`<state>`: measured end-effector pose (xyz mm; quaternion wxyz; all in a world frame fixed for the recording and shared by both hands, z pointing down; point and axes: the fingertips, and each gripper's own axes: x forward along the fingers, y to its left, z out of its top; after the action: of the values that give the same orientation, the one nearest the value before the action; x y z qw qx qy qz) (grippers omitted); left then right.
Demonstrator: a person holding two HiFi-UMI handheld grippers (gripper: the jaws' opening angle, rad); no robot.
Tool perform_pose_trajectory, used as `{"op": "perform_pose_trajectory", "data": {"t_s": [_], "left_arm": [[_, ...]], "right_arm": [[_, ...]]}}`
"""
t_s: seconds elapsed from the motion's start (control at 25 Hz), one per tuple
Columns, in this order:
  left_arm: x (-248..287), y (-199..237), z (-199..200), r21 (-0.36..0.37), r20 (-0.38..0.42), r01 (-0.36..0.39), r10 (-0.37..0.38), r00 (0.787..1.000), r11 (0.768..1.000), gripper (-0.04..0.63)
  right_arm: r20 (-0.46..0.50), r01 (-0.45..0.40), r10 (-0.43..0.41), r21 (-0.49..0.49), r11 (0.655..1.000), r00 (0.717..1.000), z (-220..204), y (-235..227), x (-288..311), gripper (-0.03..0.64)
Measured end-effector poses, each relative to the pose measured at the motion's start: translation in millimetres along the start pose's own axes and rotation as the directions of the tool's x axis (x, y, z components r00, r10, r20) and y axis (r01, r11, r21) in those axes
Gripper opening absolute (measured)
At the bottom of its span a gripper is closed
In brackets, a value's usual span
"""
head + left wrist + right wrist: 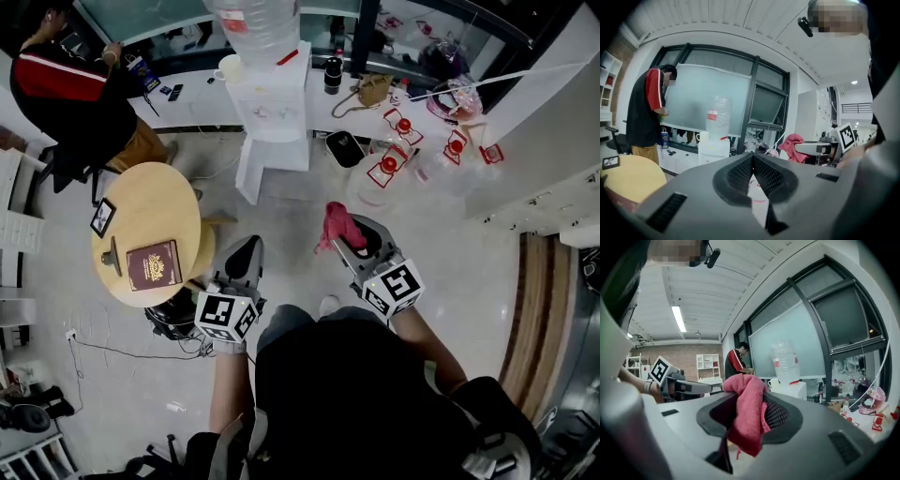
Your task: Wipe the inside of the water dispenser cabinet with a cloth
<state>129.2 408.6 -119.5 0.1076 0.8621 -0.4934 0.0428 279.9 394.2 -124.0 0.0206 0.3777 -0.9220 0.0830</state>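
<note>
Fingers [782, 412] of my right gripper [345, 239] are clamped on the pink cloth [335, 225]. They pinch it near its middle, so a bunched wad stands proud of the tips and a loose tail hangs below. I read that as a hold meant to present a soft pad for wiping rather than bare plastic.

My left gripper [247, 247] has its fingers [740, 174] pressed together at the tips with nothing between them. I take that as leaving this side free, perhaps to deal with the cabinet door.

Both grippers are held roughly level in front of me, side by side and apart. They aim across the floor [281, 211] toward the water dispenser [274, 112], which stands by the window wall with its big bottle [258, 23] on top. It is well away from both grippers, so in my judgement the wiping has not begun and this is the carry toward it. A white panel at the dispenser's base looks like a door standing open, but I can't be sure from here. No view shows the inside of the cabinet.

To my left sits a round tabletop [178, 202] with a book [155, 265] on it. A person [70, 84] stands off to the dispenser's left, near enough that I would mind my path going in.
</note>
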Motion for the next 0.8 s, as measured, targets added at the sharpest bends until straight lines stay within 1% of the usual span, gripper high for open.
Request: {"op": "perform_pose_trajectory", "data": {"t_s": [0.16,0.28,0.36,0.52,0.64,0.8], "left_arm": [[22.5,18.0,-9.9,0.002,-0.039,-0.034,0.034,0.999,0.999,0.002],[43.6,40.8,-13.7,-0.012,-0.053,-0.037,0.036,0.998,0.999,0.002],[61.0,62.3,-13.4,-0.026,-0.054,-0.032,0.031,0.998,0.999,0.002],[102.3,119.3,-5.4,-0.038,-0.061,-0.012,0.010,0.998,0.999,0.002],[132.5,171.2,4.5,-0.074,-0.064,0.004,-0.008,0.998,0.997,0.002],[165.6,238.9,9.8,-0.109,-0.075,0.026,-0.035,0.997,0.994,0.002]], "right_arm": [[-0.020,-0.007,0.007,0.001,1.000,1.000,-4.7,-22.0,24.9,0.143],[-0.028,-0.002,0.003,0.027,1.000,1.000,-4.8,-37.8,52.4,0.143],[-0.037,0.001,0.000,0.024,1.000,0.999,-5.5,-47.3,76.9,0.143],[-0.059,0.022,-0.021,0.012,1.000,0.998,-2.6,-69.8,140.9,0.143],[-0.081,0.061,-0.057,0.039,0.997,0.995,3.8,-87.4,192.2,0.149],[-0.126,0.100,-0.097,0.018,0.995,0.987,3.6,-101.4,259.5,0.150]]}}
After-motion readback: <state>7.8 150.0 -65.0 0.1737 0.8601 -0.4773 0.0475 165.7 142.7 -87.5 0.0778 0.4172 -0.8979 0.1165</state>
